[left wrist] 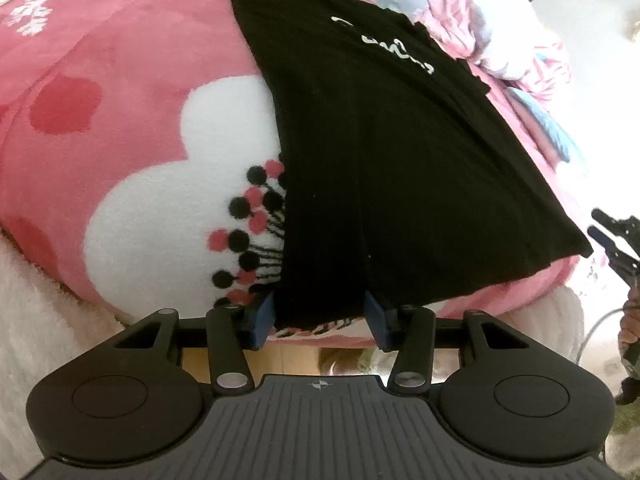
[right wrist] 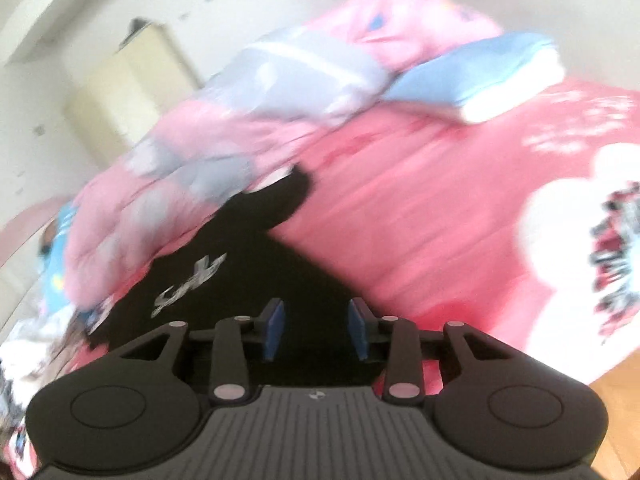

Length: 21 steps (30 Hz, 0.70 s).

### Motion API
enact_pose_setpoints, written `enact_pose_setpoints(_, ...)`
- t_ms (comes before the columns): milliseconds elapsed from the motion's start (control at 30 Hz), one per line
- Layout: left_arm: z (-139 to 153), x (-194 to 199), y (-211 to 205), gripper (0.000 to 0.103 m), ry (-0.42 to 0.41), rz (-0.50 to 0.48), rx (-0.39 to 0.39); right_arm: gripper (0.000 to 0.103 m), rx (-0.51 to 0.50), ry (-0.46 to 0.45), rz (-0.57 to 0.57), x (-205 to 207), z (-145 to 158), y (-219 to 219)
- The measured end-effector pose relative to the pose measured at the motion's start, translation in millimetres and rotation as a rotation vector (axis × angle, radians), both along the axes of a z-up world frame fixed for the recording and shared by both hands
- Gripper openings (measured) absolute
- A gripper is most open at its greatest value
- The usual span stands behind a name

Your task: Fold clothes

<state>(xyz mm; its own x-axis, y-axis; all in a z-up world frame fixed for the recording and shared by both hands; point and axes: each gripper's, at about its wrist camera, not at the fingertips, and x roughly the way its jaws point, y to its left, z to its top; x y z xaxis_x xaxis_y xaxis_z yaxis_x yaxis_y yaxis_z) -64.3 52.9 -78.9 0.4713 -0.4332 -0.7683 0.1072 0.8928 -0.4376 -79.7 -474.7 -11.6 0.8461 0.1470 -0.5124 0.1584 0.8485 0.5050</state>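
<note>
Your right wrist view is smeared with motion blur, so the white lettering (right wrist: 188, 286) on the black shirt (right wrist: 256, 264) can't be read. In your left wrist view, the shirt (left wrist: 368, 152) hides part of the blanket's flower print (left wrist: 256, 236), and the frame's right edge cuts off your right gripper (left wrist: 616, 240).

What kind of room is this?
Most likely a bedroom: a black T-shirt with white lettering lies on a bed covered by a pink fleece blanket with white flowers, with a rumpled pink-and-grey quilt and a blue-and-white pillow behind.
</note>
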Motion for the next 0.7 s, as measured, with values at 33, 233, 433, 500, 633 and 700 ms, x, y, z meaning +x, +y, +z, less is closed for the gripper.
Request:
enact_pose_setpoints(33, 0, -2, -1, 0.046, -0.002, 0.007, 0.007, 0.038, -0.008, 0.013, -0.012, 2, -1, -6)
enact_pose_setpoints(233, 2, -5, -7, 0.039, 0.001, 0.044, 0.053, 0.038, 0.042, 0.066, -0.023, 22, -17, -34)
enact_pose_setpoints(433, 3, -7, -13, 0.033, -0.012, 0.052, 0.089, 0.031, -0.009, 0.138, 0.099, 60, -30, -26)
enact_pose_setpoints(500, 3, -8, -16, 0.028, -0.018, 0.054, 0.102, 0.018, -0.055, 0.154, 0.136, 65, -30, -16)
enact_pose_setpoints(633, 4, -9, -17, 0.021, -0.026, 0.052, 0.11, 0.001, -0.148, 0.117, 0.166, 63, -19, 2)
enact_pose_setpoints(700, 4, -9, -17, 0.021, -0.027, 0.051, 0.104, 0.001, -0.168, 0.084, 0.136, 61, -13, 1)
